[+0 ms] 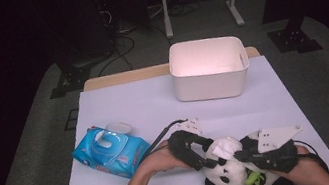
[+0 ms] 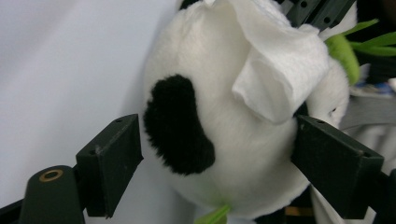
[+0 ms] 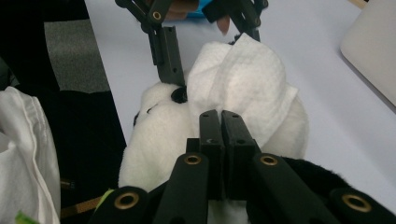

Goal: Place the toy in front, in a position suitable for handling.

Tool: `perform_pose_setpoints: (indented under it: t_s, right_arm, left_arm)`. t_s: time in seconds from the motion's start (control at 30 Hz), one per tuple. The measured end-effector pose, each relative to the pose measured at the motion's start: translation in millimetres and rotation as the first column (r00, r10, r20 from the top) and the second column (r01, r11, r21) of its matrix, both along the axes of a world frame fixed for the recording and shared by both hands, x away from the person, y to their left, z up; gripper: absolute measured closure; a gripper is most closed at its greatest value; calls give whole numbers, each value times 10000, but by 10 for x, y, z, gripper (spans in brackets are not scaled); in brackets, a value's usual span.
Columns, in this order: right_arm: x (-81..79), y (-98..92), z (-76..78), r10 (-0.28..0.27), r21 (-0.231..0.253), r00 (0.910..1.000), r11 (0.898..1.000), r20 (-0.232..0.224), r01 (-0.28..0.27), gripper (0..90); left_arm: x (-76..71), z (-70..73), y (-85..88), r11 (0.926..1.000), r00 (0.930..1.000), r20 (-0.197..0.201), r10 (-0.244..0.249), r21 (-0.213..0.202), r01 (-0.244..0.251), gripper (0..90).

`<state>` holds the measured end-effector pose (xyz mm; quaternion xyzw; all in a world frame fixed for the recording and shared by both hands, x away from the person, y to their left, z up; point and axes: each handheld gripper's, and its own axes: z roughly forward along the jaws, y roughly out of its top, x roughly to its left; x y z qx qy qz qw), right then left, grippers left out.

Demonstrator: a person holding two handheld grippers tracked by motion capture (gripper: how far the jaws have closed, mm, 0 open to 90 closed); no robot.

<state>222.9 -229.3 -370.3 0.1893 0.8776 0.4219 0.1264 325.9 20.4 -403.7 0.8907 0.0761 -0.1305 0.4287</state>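
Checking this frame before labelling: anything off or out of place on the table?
Nothing spilled or broken. One oddity: a white wipe lies draped over the panda toy's head, held at the near table edge between both grippers. The wipes pack has its lid flipped open. The bin stands upright.

A wipe (image 1: 223, 149) lies on the panda (image 1: 226, 171); wipes pack (image 1: 110, 151) left, bin (image 1: 209, 69) behind.
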Motion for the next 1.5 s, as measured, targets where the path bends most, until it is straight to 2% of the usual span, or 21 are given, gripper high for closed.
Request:
perform_pose_setpoints:
  t_s: [0.07,0.2,0.3,0.37,0.43,0.47,0.57,0.6,0.63,0.73,0.8,0.87,0.9,1.0,1.07,1.13,1.23,1.3,1.37,1.47,1.5]
  right_arm:
    - [10,-2,-4,-24,30,10000,10000,19,24,875]
    - [64,12,12,-92,9,9997,10000,206,92,876]
    - [128,23,49,-74,9,9996,10000,256,73,876]
    - [182,34,76,-88,34,9993,10000,358,87,876]
    - [243,55,108,-101,118,9990,9999,444,96,877]
    - [279,70,128,-89,199,9988,9998,478,79,876]
    - [396,131,204,-150,364,9980,9993,611,128,876]
    - [427,160,223,-158,386,9980,9992,616,134,877]
    - [457,187,240,-139,397,9984,9991,549,117,877]
    - [507,264,290,29,168,9990,9999,440,-36,877]
    - [516,294,343,138,-41,9983,9999,563,-136,877]
    - [550,309,411,194,-184,9976,9997,671,-182,877]
    - [575,319,444,229,-230,9975,9995,666,-215,877]
    - [687,371,482,478,-643,9979,9969,429,-450,877]
    - [747,413,449,778,-803,9970,9938,49,-771,876]
    - [753,470,414,1043,-1163,9941,9874,-289,-1070,876]
    - [714,537,417,1273,-1534,9899,9788,-625,-1356,875]
    - [680,560,422,1464,-1554,9848,9749,-934,-1597,876]
    - [635,582,426,1696,-1696,9805,9681,-994,-1846,876]
    - [578,604,437,1811,-1853,9796,9632,-872,-1946,876]
    - [573,601,440,1818,-1825,9798,9638,-830,-1943,876]
  left_arm:
    - [23,-14,-22,9999,9999,38,-153,19,153,295]
    - [17,15,-10,9998,9957,922,-117,-155,132,486]
    - [35,39,21,9996,9924,1229,114,-268,-81,534]
    - [51,94,56,9991,9868,1585,319,-339,-269,542]
    - [62,200,101,9984,9758,2122,536,-310,-481,542]
    - [70,263,129,9980,9664,2493,634,-235,-594,542]
    - [93,450,224,9956,9288,3596,900,-65,-940,542]
    - [89,486,253,9947,9196,3807,967,-45,-1027,542]
    - [86,505,284,9944,9142,3935,971,-7,-1053,539]
    - [54,450,365,9951,9216,3762,950,-118,-978,523]
    - [3,395,406,9957,9204,3802,915,-215,-901,520]
    - [-59,363,437,9957,9159,3906,926,-291,-882,517]
    - [-89,353,448,9962,9112,4027,868,-297,-818,515]
    - [-182,328,476,9964,9032,4210,834,-238,-809,507]
    - [-208,296,499,9964,9072,4122,836,-192,-830,485]
    - [-207,259,545,9958,9202,3806,914,-257,-883,441]
    - [-176,256,582,9922,9414,3146,1213,-672,-1054,349]
    - [-177,260,554,9919,9495,2888,1223,-678,-1071,275]
    - [-179,249,497,9944,9610,2574,1008,-567,-891,234]
    - [-184,233,425,9962,9629,2559,863,-352,-799,208]
    - [-185,234,416,9967,9591,2714,804,-323,-744,232]
